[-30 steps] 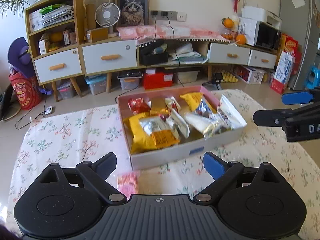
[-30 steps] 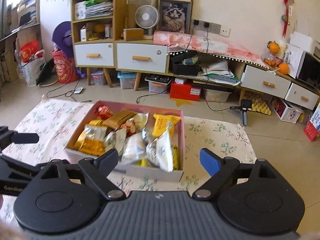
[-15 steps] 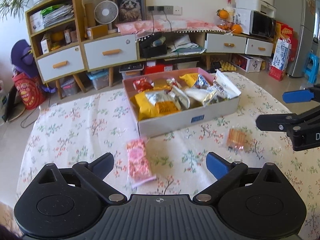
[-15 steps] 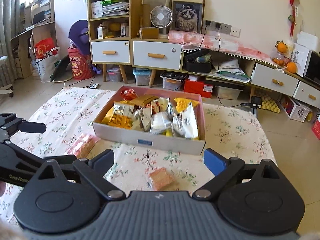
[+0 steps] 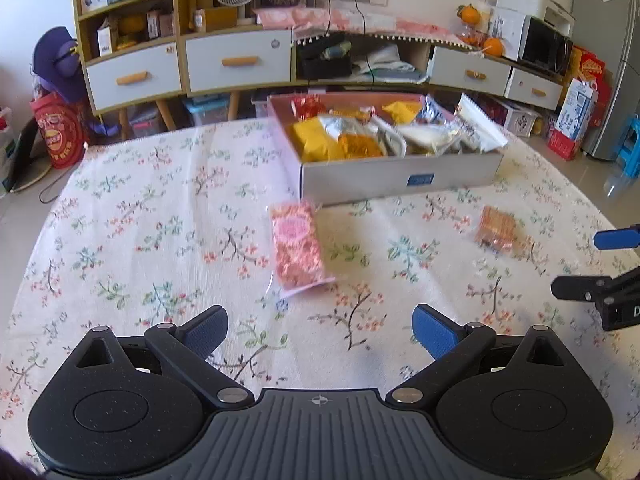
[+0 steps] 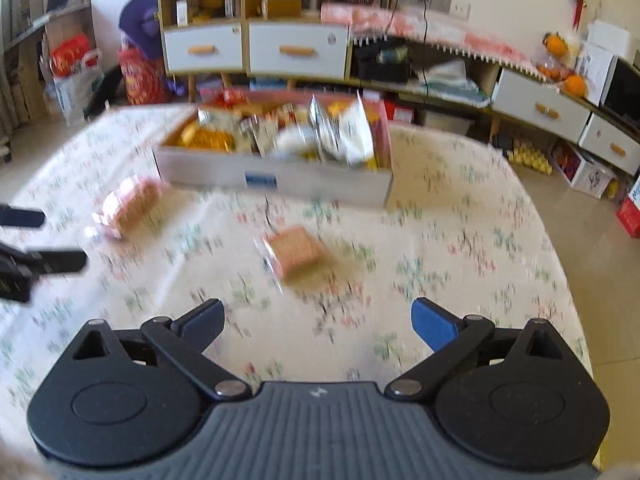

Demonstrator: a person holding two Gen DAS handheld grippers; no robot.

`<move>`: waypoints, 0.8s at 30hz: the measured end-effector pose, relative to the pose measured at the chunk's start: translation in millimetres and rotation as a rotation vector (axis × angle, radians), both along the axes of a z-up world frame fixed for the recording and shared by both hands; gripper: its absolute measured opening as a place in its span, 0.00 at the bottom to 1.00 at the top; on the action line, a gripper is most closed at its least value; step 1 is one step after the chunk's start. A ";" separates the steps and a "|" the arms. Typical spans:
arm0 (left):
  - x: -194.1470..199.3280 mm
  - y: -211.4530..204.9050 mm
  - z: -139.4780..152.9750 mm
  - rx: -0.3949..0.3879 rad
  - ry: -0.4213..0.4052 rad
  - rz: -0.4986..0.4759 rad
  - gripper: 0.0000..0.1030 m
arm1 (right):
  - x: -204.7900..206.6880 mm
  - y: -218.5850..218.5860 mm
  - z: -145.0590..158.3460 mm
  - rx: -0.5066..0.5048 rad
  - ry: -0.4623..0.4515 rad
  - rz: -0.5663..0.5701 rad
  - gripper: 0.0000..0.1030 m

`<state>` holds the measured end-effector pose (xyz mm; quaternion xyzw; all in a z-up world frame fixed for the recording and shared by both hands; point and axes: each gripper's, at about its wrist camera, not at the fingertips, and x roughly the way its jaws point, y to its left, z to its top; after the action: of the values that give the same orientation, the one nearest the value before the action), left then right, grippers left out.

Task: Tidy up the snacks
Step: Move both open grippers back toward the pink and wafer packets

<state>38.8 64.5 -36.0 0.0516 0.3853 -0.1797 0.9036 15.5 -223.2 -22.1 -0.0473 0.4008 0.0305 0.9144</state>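
Lying on the floral-clothed table [image 5: 120, 208], from left to right, are a pink snack packet [image 5: 297, 246], flat just before the near wall of the snack-filled box [image 5: 400, 179], and an orange cracker packet [image 5: 495, 227], near the box's right front corner. Left tool [image 5: 318, 330] hangs above the cloth short of the pink packet, jaws spread and empty. Right tool [image 6: 316, 322], jaws opening with nothing between them, points at the cracker packet [image 6: 298, 251].

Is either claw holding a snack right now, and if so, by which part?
Nothing is held. The left claw is open over the pink packet; the right claw, jaws opening, is empty above the orange packet.
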 end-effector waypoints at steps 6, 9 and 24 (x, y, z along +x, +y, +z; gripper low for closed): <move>6.2 4.3 -20.1 0.031 0.005 -0.009 0.97 | -1.0 2.3 -22.8 -0.033 0.089 0.023 0.97; 12.1 4.8 -32.5 0.043 0.023 -0.013 0.97 | 0.4 -1.8 -27.2 -0.004 0.104 0.005 1.00; 39.5 -19.4 -41.9 0.024 -0.069 -0.019 1.00 | 28.5 -2.1 -37.9 0.097 -0.051 0.027 1.00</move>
<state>78.3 45.1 -77.9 0.0722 0.3556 -0.1816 0.9140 44.0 -225.2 -60.0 -0.0090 0.3747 0.0613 0.9251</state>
